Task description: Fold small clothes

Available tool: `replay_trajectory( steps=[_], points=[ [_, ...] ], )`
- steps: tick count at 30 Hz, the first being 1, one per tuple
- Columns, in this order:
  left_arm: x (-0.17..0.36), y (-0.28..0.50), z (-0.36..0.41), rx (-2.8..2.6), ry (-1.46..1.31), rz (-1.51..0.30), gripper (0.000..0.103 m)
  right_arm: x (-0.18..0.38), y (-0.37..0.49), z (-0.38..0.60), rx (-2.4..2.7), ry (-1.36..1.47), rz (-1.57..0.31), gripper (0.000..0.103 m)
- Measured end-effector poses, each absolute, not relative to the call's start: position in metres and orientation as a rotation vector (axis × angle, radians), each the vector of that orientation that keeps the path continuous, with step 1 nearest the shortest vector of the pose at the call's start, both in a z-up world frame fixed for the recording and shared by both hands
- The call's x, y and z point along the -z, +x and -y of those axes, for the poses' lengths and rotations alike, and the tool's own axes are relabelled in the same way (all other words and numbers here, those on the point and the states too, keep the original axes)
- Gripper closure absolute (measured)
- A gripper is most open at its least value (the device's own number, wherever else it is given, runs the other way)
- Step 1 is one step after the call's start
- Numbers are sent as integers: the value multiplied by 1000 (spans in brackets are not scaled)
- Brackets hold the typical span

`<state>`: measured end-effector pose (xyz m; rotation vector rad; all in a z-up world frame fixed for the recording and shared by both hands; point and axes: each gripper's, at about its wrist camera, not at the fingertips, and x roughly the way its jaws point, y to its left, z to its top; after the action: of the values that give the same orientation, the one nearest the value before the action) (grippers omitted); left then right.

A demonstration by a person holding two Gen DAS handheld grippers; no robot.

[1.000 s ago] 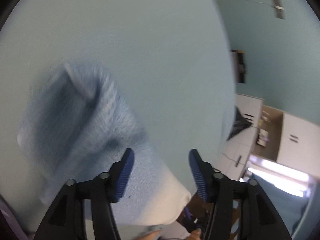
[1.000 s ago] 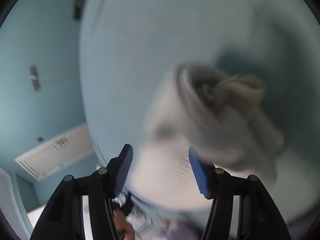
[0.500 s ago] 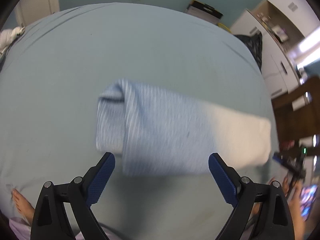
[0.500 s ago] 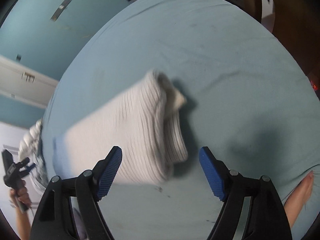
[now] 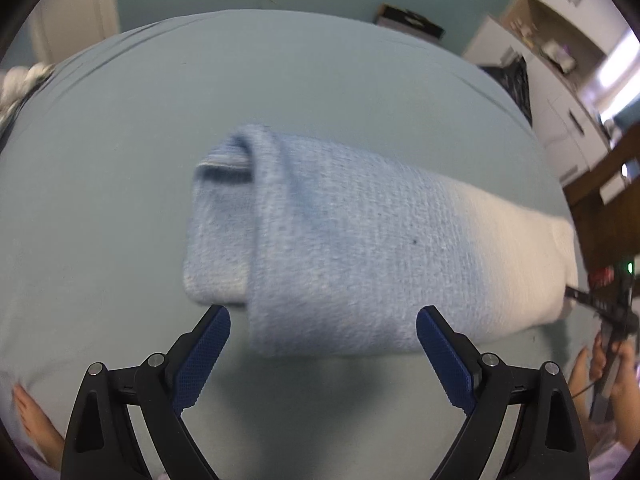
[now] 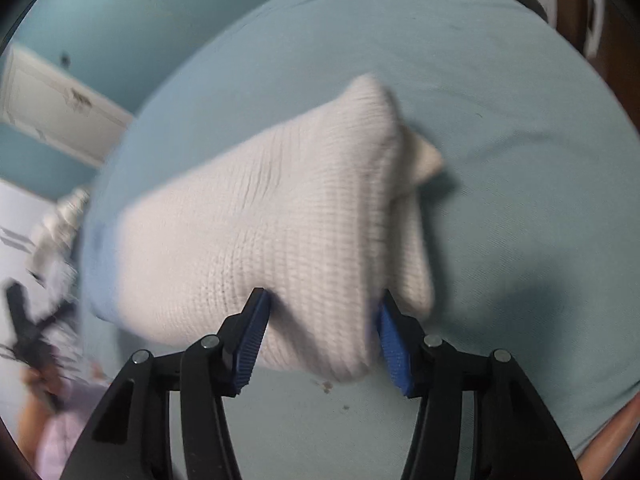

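Item: knitted garment (image 5: 344, 248), folded, light blue at one end and fading to cream-white at the other. Lies flat near the middle of a bed covered by a pale teal sheet (image 5: 320, 80). At the blue end a folded layer wraps over an inner layer; at the white end, in the right wrist view, the knit (image 6: 288, 232) bunches into a raised corner.

Left hand-held gripper (image 5: 323, 330): jaws stand wide apart, blue pads clear of the fabric, poised above the near edge of the garment's blue portion. Nothing between the pads is touched.

Right hand-held gripper (image 6: 323, 318): jaws have just been closing. The near fold of the white end sits between the blue pads, and both pads press against the knit.

Surroundings: teal wall (image 6: 100, 20) behind the bed; white cabinets (image 5: 560, 120) and a wooden piece of furniture at the right of the left wrist view. A crumpled white cloth (image 5: 20, 84) lies at the bed's far left edge. A bare foot (image 5: 36, 420) rests on the sheet at lower left.
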<state>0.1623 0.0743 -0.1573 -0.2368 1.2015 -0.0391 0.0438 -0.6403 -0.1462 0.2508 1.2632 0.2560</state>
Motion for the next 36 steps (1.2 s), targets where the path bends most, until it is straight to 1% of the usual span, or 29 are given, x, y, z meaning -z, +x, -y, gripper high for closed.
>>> replay_trajectory(
  steps=[2, 3, 4, 5, 8, 10, 13, 14, 17, 19, 20, 23, 24, 25, 27, 30, 32, 34, 36],
  points=[
    [158, 164, -65, 19, -187, -1195, 8, 153, 49, 633, -197, 191, -1281, 54],
    [160, 166, -61, 9, -168, -1193, 8, 155, 50, 635, -180, 216, -1284, 60],
    [161, 168, -60, 0, -155, -1197, 8, 155, 49, 640, -183, 249, -1275, 78],
    [162, 170, -58, -13, -148, -1201, 8, 153, 47, 644, -196, 271, -1252, 88],
    [159, 169, -58, -17, -164, -1167, 8, 121, 24, 659, -225, 313, -1071, 91],
    [156, 170, -58, -30, -147, -1146, 8, 110, 12, 672, -230, 367, -1026, 91],
    [164, 175, -61, -58, -124, -1186, 8, 118, 7, 674, -182, 300, -1065, 91],
    [169, 176, -62, -74, -120, -1204, 8, 130, 11, 649, -152, 266, -1104, 91],
    [189, 179, -68, -145, -94, -1271, 8, 157, 18, 643, -72, 197, -1179, 89],
    [188, 177, -72, -136, -125, -1259, 8, 153, 22, 637, -21, 137, -1175, 81],
    [187, 177, -73, -134, -127, -1248, 8, 147, 23, 631, 0, 97, -1174, 78],
    [167, 174, -66, -107, -83, -1172, 8, 115, 7, 624, 98, 19, -1088, 60],
    [157, 173, -60, -93, -56, -1127, 8, 103, -4, 627, 154, 9, -1036, 46],
    [148, 171, -52, -75, -26, -1082, 8, 95, -11, 625, 174, 11, -993, 28],
    [137, 169, -36, -26, 15, -1028, 7, 80, -23, 615, 153, 22, -901, 10],
    [130, 167, -18, 32, 16, -1001, 7, 68, -31, 592, 123, -21, -778, 9],
    [134, 169, -10, 47, -5, -1016, 5, 63, -32, 563, 131, -91, -717, 9],
    [146, 174, -6, 56, -28, -1052, 5, 61, -19, 533, 139, -178, -707, 9],
    [157, 175, -1, 45, -28, -1082, 5, 65, -12, 519, 10, -193, -784, 9]
  ],
)
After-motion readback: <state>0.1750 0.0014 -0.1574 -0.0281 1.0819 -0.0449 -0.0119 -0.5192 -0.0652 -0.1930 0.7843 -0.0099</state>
